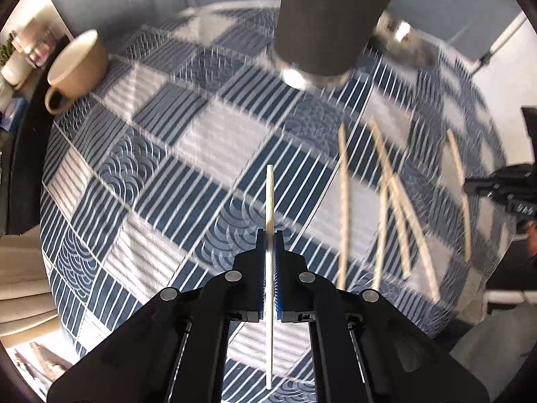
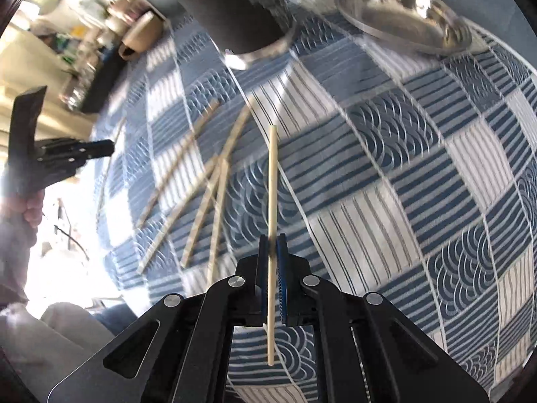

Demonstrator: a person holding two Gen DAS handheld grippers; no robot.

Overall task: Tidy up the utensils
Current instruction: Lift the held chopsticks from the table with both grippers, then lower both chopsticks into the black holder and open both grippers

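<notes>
Chopsticks are what this job is about. The left gripper (image 1: 269,235) has its two fingers pinched tight on one pale chopstick (image 1: 269,198). The stick pokes out in front of the fingers and also runs back between them. It is up in the air above the blue and white patterned tablecloth (image 1: 188,154).

The right gripper (image 2: 272,238) is squeezed on a second chopstick (image 2: 273,174) in the same way, and that one is also held above the cloth.

More loose chopsticks (image 1: 389,188) lie on the cloth in a messy bunch, some crossing each other. They are between the two grippers.

A tall dark holder (image 1: 330,20) stands on the cloth past the sticks. A tan mug (image 1: 79,67) sits near the table edge. A shiny metal bowl (image 2: 406,13) sits near the dark holder.
</notes>
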